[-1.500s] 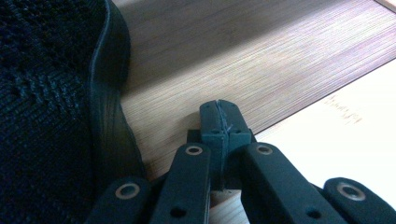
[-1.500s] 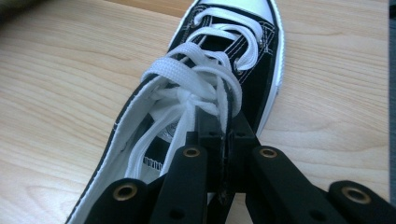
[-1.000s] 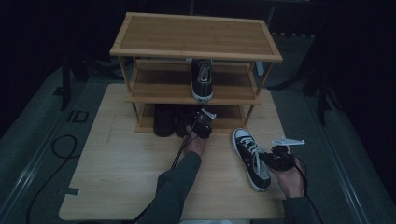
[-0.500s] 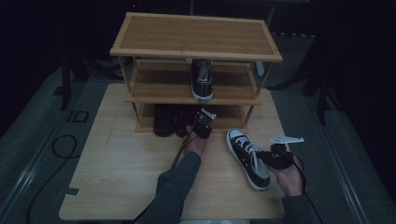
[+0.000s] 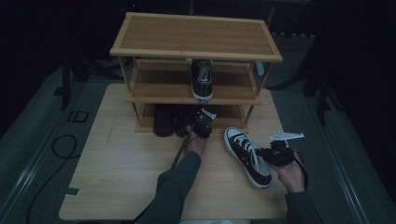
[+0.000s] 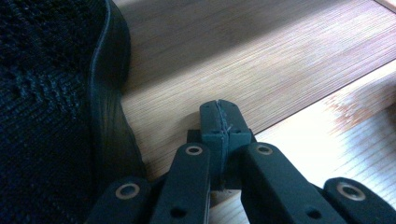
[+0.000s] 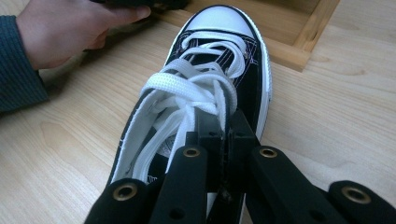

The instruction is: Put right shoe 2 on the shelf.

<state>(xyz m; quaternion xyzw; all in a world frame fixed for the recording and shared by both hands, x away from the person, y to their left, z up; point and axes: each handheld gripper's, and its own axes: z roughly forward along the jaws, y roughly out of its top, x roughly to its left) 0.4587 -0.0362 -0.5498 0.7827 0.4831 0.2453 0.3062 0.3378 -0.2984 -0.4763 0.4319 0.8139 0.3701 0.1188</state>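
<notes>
High view: a black canvas sneaker (image 5: 247, 157) with a white toe cap, white laces and a white sole edge lies on the light wooden desk (image 5: 116, 177), toe toward 11 o'clock, just in front of a three-tier bamboo shoe rack (image 5: 196, 37). The right gripper (image 5: 271, 156) meets the shoe from 3 o'clock, at its heel end. In the right gripper view the jaws are pressed together on the sneaker's (image 7: 210, 93) right side wall beside the opening, the loose white laces bunched just ahead of them and the toe cap pointing to 12 o'clock, close to the rack's bottom frame (image 7: 299, 42).

The left gripper (image 5: 204, 122) sits at the front edge of the rack's lowest tier, beside dark shoes (image 5: 164, 120) stored there. In the left gripper view its jaws (image 6: 219, 123) are closed flat against each other with nothing between them, over the wooden tier (image 6: 261, 60), and a black mesh shoe (image 6: 51, 107) stands at 9 o'clock.

A matching black sneaker (image 5: 202, 79) stands on the middle tier, toe facing out. The desk is pale, grained wood; around it lies grey floor (image 5: 42, 140) with a black cable (image 5: 58, 144) curling at 9 o'clock, and the room behind the rack is dark.
</notes>
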